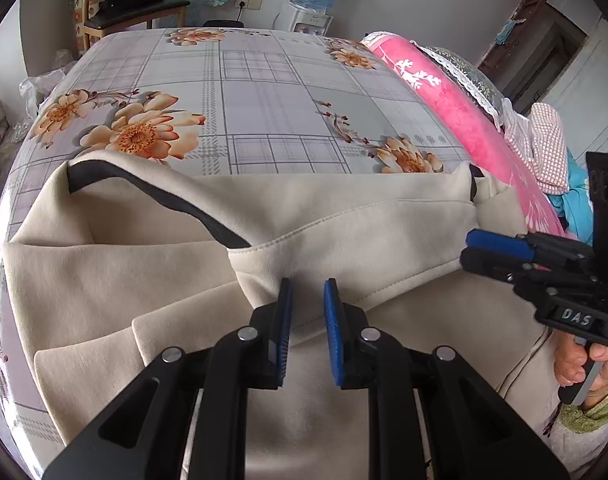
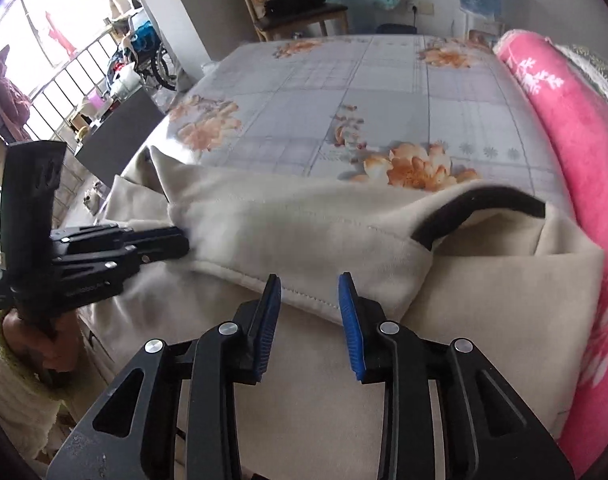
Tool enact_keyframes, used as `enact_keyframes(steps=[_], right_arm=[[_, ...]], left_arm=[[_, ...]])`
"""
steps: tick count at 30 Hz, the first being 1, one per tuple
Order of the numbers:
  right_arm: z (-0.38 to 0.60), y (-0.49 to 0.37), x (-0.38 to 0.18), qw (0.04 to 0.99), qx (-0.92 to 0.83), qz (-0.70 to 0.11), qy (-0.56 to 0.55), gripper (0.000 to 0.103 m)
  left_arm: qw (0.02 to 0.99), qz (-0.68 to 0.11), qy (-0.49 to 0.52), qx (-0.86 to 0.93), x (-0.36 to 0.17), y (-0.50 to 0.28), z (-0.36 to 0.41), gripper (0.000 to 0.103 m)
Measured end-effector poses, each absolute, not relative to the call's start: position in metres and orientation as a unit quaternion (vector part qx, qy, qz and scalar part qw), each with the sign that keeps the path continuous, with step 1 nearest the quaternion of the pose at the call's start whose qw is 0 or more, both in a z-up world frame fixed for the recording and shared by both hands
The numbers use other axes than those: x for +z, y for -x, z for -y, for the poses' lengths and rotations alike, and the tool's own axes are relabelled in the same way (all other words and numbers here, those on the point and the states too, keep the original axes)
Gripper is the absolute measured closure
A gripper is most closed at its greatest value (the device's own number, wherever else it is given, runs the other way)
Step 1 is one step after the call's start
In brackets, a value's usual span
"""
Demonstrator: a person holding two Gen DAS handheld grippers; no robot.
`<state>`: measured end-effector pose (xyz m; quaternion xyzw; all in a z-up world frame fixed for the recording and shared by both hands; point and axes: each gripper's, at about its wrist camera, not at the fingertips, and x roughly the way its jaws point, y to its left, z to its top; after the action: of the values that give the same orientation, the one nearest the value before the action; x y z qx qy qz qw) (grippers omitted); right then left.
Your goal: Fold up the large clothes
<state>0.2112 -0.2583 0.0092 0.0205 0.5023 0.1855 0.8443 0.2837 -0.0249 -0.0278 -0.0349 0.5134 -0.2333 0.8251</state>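
Both sets of fingers point down at a cream coat [image 1: 344, 216] lying across the near part of a bed [image 1: 264, 92] with a grey checked sheet and orange flowers. On my left, the fingers [image 1: 308, 300] stand at a narrow gap, and a bunched fold of the coat's hem sits pinched between the blue pads [image 1: 285, 320]. On my right, the fingers [image 2: 309, 296] are opening, the pads clear of the cloth, with the stitched edge of the coat lying just beyond their tips. The coat is folded over on itself, its black-trimmed collar [image 2: 480, 204] raised near a pink blanket [image 2: 576, 160] that runs along the bed's right side. From the left view I see my right hand [image 1: 584, 364] gripping its handle at the coat's right edge. A wooden chair [image 2: 296, 4] stands past the far end of the bed.
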Motion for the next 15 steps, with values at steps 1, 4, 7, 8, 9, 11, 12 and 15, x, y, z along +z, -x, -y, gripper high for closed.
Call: enact_keyframes(steps=[1, 4, 7, 8, 9, 11, 12, 15], right_arm=[[0.255, -0.211, 0.018, 0.851, 0.189, -0.489, -0.018, 0.073], [0.237, -0.217, 0.027, 0.859, 0.212, -0.467, -0.012, 0.072], [0.214, -0.224, 0.001, 0.849, 0.221, -0.480, 0.020, 0.072], [0.210, -0.226, -0.015, 0.840, 0.210, -0.500, 0.032, 0.072], [0.211, -0.225, -0.022, 0.843, 0.205, -0.496, 0.030, 0.072], [0.213, -0.219, -0.021, 0.845, 0.202, -0.494, 0.032, 0.072], [0.215, -0.216, -0.020, 0.843, 0.198, -0.499, 0.028, 0.072], [0.225, -0.205, -0.019, 0.844, 0.190, -0.500, 0.032, 0.072]], left_arm=[[0.825, -0.513, 0.037, -0.233, -0.028, -0.284, 0.025, 0.087], [0.826, -0.512, 0.048, -0.230, -0.028, -0.284, 0.023, 0.087], [0.827, -0.512, 0.055, -0.226, -0.028, -0.283, 0.022, 0.087], [0.828, -0.512, 0.056, -0.223, -0.028, -0.283, 0.021, 0.087], [0.827, -0.513, 0.058, -0.221, -0.028, -0.283, 0.020, 0.087], [0.827, -0.514, 0.059, -0.218, -0.027, -0.282, 0.019, 0.087], [0.827, -0.515, 0.059, -0.216, -0.027, -0.282, 0.020, 0.087], [0.827, -0.520, 0.062, -0.205, -0.025, -0.279, 0.017, 0.087]])
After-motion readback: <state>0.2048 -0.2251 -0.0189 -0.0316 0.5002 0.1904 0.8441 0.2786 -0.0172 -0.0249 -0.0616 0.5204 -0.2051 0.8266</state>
